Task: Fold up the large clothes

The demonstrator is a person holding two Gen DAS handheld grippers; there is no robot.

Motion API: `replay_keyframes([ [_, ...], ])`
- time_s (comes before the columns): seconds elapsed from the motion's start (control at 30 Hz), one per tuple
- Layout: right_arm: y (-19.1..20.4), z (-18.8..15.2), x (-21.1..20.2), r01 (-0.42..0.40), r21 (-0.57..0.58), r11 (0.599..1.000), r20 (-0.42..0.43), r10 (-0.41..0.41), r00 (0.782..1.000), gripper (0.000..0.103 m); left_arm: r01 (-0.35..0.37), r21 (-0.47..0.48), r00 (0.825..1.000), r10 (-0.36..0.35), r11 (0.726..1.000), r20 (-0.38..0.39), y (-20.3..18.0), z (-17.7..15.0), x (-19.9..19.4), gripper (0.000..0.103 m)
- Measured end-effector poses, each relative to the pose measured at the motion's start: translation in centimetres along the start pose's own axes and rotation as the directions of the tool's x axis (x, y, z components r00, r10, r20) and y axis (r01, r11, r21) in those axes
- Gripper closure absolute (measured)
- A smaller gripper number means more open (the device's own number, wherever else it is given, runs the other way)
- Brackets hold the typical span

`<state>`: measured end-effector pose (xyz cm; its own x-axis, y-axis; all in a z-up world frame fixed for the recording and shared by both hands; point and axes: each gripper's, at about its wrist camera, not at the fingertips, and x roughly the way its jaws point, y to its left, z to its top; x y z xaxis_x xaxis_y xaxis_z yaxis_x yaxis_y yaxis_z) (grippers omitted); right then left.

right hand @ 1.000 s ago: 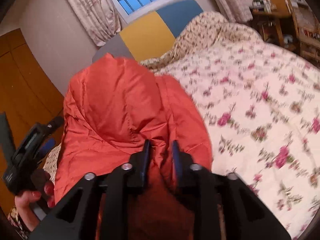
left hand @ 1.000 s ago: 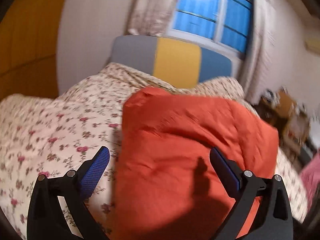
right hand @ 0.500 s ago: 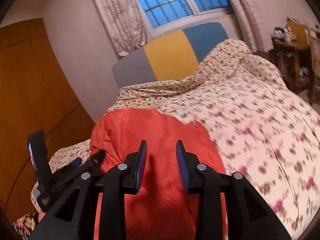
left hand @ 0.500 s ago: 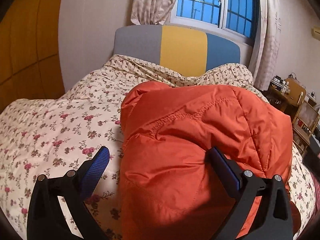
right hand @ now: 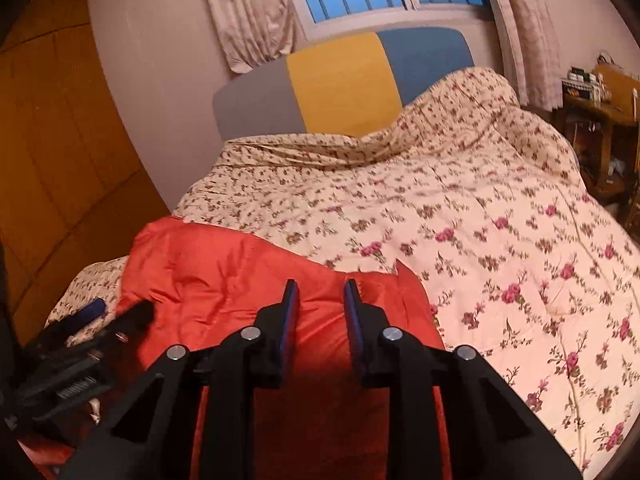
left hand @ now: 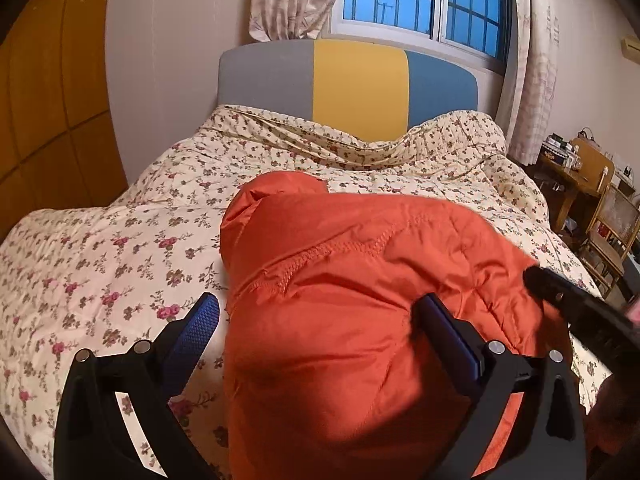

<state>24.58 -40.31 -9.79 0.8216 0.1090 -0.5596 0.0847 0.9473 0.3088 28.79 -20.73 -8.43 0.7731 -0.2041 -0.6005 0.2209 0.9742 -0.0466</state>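
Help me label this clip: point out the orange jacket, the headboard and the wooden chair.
orange jacket [left hand: 360,300]: left wrist view, on its quilted top panel.
headboard [left hand: 360,84]: left wrist view, on the yellow middle stripe.
wooden chair [left hand: 612,220]: left wrist view, on its backrest.

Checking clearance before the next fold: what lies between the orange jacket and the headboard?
Only the floral quilt, rumpled near the headboard; nothing else sits beyond the orange jacket. Both wrist views show it.

Orange jacket [left hand: 360,300] between spread left gripper [left hand: 320,320] fingers [left hand: 192,332]
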Motion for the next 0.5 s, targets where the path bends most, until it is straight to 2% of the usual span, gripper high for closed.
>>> replay_keyframes([
  [0.2, -1.6, -0.8, 2.0, 0.021, 0.031, 0.999, -0.027, -0.02, 0.999, 0.09, -0.083, 0.028, 0.994, 0.081, 0.996, 0.071, -0.4, 0.7, -0.6, 0.004],
  [0.37, -3.2, -1.5, 4.1, 0.039, 0.087, 0.995, -0.067, -0.034, 0.997, 0.091, -0.083, 0.076, 0.996, 0.083, 0.994, 0.015, -1.4, 1.4, 1.9, 0.004],
  [0.5, -4.6, -2.1, 5.3, 0.038, 0.151, 0.988, -0.09, -0.024, 0.996, 0.091, -0.071, 0.158, 0.995, 0.082, 0.985, -0.059, -3.4, 1.7, 4.4, 0.003],
])
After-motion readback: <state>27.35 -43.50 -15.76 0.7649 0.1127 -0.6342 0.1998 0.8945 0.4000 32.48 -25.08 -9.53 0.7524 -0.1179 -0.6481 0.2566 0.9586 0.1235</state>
